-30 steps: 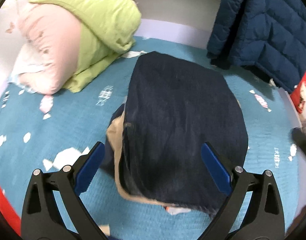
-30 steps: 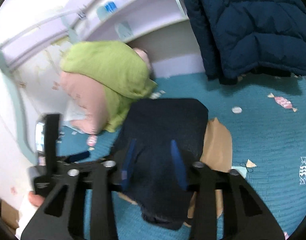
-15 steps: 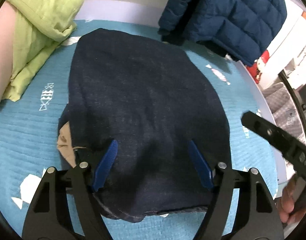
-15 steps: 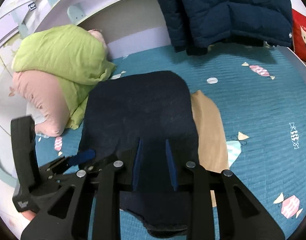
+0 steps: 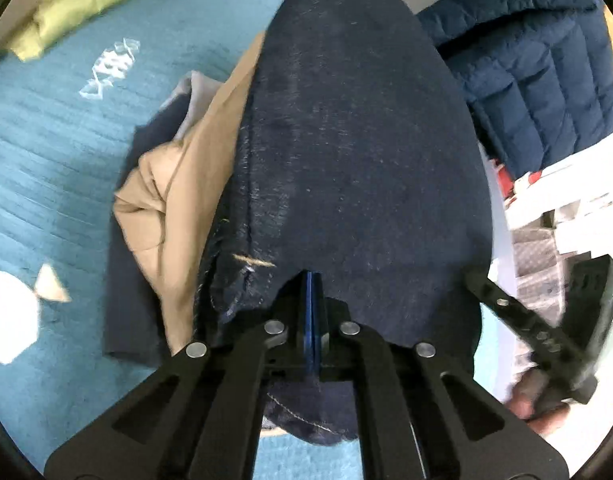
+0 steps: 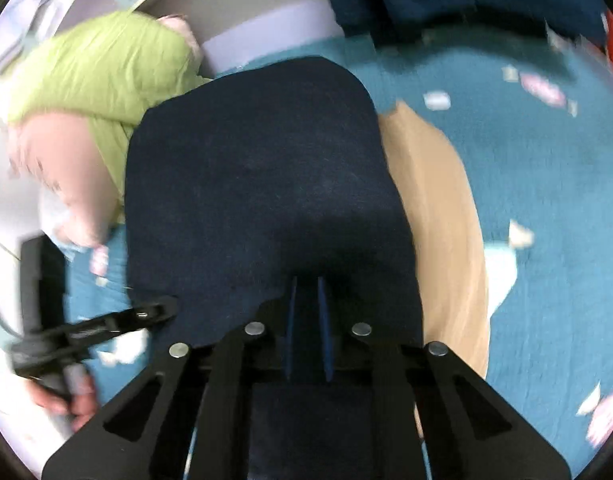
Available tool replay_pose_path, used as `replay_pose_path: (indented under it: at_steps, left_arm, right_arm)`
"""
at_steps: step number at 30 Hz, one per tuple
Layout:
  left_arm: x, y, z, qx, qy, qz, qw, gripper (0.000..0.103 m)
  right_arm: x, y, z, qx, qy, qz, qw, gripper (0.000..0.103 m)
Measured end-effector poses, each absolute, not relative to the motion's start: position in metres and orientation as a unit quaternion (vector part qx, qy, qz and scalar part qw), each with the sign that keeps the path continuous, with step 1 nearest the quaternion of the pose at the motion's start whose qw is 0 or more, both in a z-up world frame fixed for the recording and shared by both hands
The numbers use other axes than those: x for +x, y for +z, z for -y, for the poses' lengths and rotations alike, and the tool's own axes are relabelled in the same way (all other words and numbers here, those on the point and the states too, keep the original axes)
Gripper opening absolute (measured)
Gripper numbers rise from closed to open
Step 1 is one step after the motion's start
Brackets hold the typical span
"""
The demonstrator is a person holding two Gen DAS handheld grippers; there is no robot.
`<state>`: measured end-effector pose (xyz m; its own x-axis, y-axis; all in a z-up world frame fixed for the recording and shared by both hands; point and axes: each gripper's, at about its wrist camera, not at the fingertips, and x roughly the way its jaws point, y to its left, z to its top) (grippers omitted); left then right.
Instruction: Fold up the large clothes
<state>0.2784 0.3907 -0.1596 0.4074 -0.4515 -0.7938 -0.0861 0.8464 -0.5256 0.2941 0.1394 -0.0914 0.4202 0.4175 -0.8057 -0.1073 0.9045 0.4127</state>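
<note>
Your left hand-held gripper (image 5: 311, 312) and right hand-held gripper (image 6: 306, 320) each pinch the near hem of the navy garment (image 5: 358, 152), which lies folded on the bed (image 5: 58, 152). Tan lining (image 5: 166, 200) protrudes at both sides; judge the fold partly done.

free: open teal bedspread (image 6: 554, 184) on right side of the dark garment (image 6: 262, 184) | blocked left: green quilt (image 6: 102, 68) and pink pillow (image 6: 62, 172) touch the garment edge | blocked far: navy puffer jacket (image 5: 534, 76) hangs near its far end
</note>
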Motion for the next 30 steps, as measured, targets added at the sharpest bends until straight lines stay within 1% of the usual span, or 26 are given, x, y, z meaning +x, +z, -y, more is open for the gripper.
replay_pose_path:
  at_steps: [1, 3, 4, 5, 7, 9, 10, 11, 12, 15, 17, 18, 19, 20, 22, 24, 25, 27, 30]
  left_arm:
    - [0.273, -0.150, -0.386, -0.219, -0.094, -0.533, 0.812, 0.003]
    - [0.263, -0.137, -0.378, -0.178, -0.078, -0.537, 0.821, 0.003]
    - [0.257, -0.132, -0.374, -0.170, -0.082, -0.538, 0.821, 0.003]
    - [0.252, -0.131, -0.372, -0.165, -0.086, -0.539, 0.821, 0.003]
    - [0.256, -0.138, -0.369, -0.147, -0.070, -0.556, 0.815, 0.003]
    - [0.268, -0.165, -0.371, -0.157, -0.062, -0.567, 0.806, 0.002]
    - [0.271, -0.179, -0.374, -0.177, -0.065, -0.572, 0.798, 0.002]
    - [0.274, -0.185, -0.379, -0.203, -0.066, -0.575, 0.790, 0.002]
    - [0.273, -0.181, -0.380, -0.206, -0.066, -0.574, 0.790, 0.002]
    - [0.263, -0.152, -0.373, -0.171, -0.051, -0.572, 0.800, 0.003]
    - [0.248, -0.131, -0.361, -0.139, -0.050, -0.564, 0.812, 0.004]
    - [0.242, -0.126, -0.357, -0.138, -0.056, -0.559, 0.816, 0.004]
    - [0.236, -0.123, -0.352, -0.139, -0.063, -0.555, 0.817, 0.006]
    - [0.231, -0.126, -0.346, -0.143, -0.068, -0.557, 0.816, 0.008]
    - [0.233, -0.143, -0.340, -0.135, -0.050, -0.568, 0.810, 0.009]
    - [0.239, -0.184, -0.338, -0.139, -0.028, -0.593, 0.793, 0.007]
    - [0.241, -0.193, -0.339, -0.152, -0.023, -0.592, 0.792, 0.007]
    - [0.235, -0.184, -0.340, -0.167, -0.011, -0.582, 0.796, 0.007]
    - [0.217, -0.166, -0.336, -0.150, 0.006, -0.583, 0.799, 0.009]
  right_arm:
    - [0.288, -0.082, -0.139, 0.134, 0.154, -0.523, 0.828, 0.012]
    - [0.277, -0.072, -0.141, 0.106, 0.152, -0.539, 0.822, 0.014]
    - [0.273, -0.075, -0.142, 0.091, 0.147, -0.570, 0.803, 0.015]
    - [0.275, -0.085, -0.143, 0.082, 0.145, -0.596, 0.785, 0.015]
    - [0.283, -0.109, -0.148, 0.061, 0.143, -0.613, 0.775, 0.016]
    - [0.297, -0.142, -0.151, 0.052, 0.137, -0.628, 0.765, 0.016]
    - [0.305, -0.159, -0.146, 0.078, 0.133, -0.640, 0.752, 0.016]
    - [0.307, -0.161, -0.142, 0.090, 0.137, -0.645, 0.747, 0.016]
    - [0.307, -0.159, -0.139, 0.097, 0.144, -0.647, 0.743, 0.016]
    - [0.293, -0.137, -0.127, 0.110, 0.146, -0.653, 0.735, 0.016]
    - [0.276, -0.120, -0.123, 0.105, 0.167, -0.650, 0.734, 0.019]
    - [0.268, -0.118, -0.122, 0.105, 0.181, -0.651, 0.730, 0.019]
    - [0.264, -0.122, -0.122, 0.102, 0.184, -0.657, 0.724, 0.019]
    - [0.262, -0.131, -0.122, 0.097, 0.182, -0.662, 0.721, 0.019]
    - [0.265, -0.157, -0.129, 0.084, 0.178, -0.664, 0.721, 0.019]
    - [0.273, -0.184, -0.132, 0.097, 0.173, -0.672, 0.714, 0.019]
    - [0.275, -0.186, -0.132, 0.102, 0.178, -0.676, 0.708, 0.019]
    - [0.271, -0.175, -0.127, 0.107, 0.190, -0.673, 0.707, 0.019]
    - [0.253, -0.151, -0.118, 0.097, 0.209, -0.668, 0.708, 0.020]
